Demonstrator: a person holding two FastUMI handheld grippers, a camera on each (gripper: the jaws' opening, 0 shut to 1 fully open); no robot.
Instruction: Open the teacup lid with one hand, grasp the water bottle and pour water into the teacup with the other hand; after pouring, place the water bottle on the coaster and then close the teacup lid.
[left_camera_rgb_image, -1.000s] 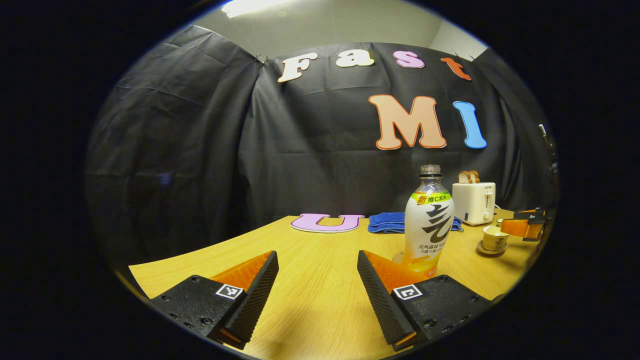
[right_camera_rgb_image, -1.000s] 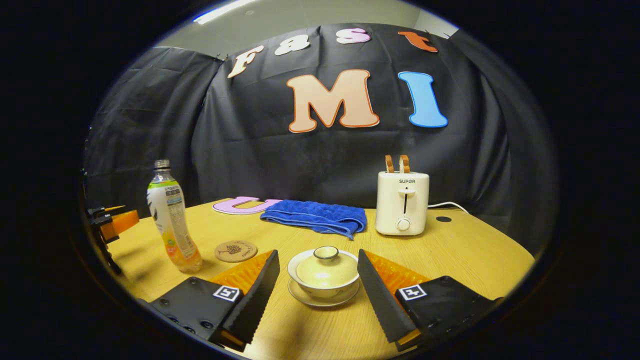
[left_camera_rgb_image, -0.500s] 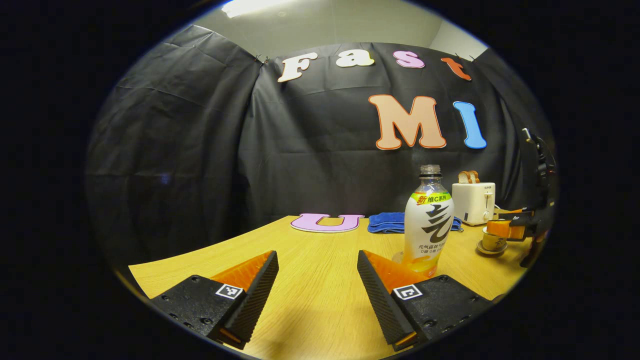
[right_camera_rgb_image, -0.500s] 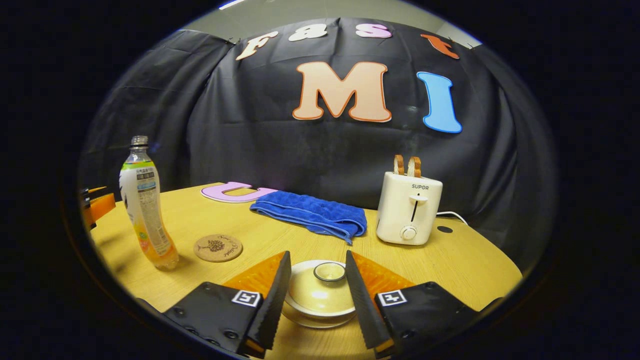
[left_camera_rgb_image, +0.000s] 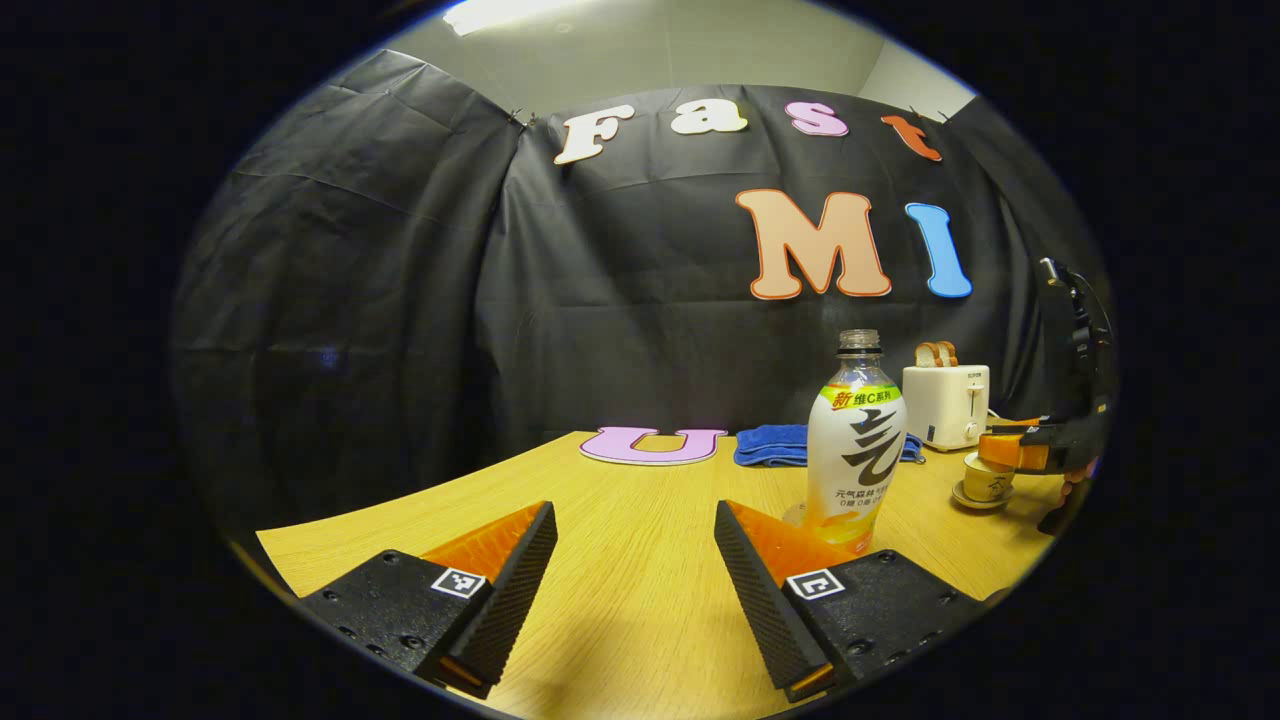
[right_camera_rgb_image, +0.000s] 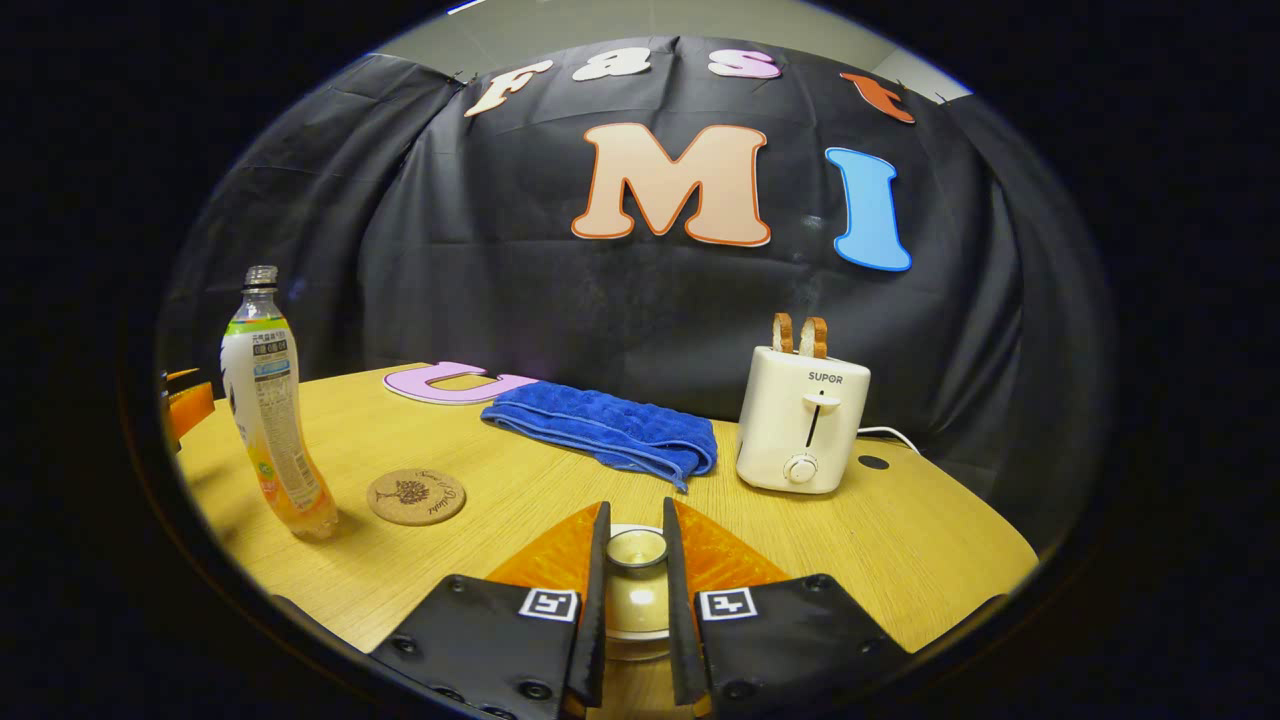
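My left gripper (left_camera_rgb_image: 635, 570) has its fingers wide apart with nothing between them, hovering low over the table (left_camera_rgb_image: 640, 520). The water bottle (left_camera_rgb_image: 856, 440) stands upright just beyond my right-hand finger, uncapped, with liquid low in its base. To the right of the bottle lies the coaster (right_camera_rgb_image: 416, 496), flat and bare. Further right, my right gripper (right_camera_rgb_image: 634, 590) has its fingers drawn in on either side of the knob of the teacup lid (right_camera_rgb_image: 636, 560); they appear to touch the knob, though I cannot confirm firm pressure. The teacup (left_camera_rgb_image: 988, 478) sits on its saucer near the table's right edge, lid on. Far behind stand a blue towel (right_camera_rgb_image: 605, 432) and a toaster (right_camera_rgb_image: 802, 418).

Step in hand: opening the lid. Recommended procedure: confirm both fingers seat squarely on the knob, then lift straight up, keeping the lid level so that the cup does not tip on the saucer. Clear the rim fully before moving sideways.
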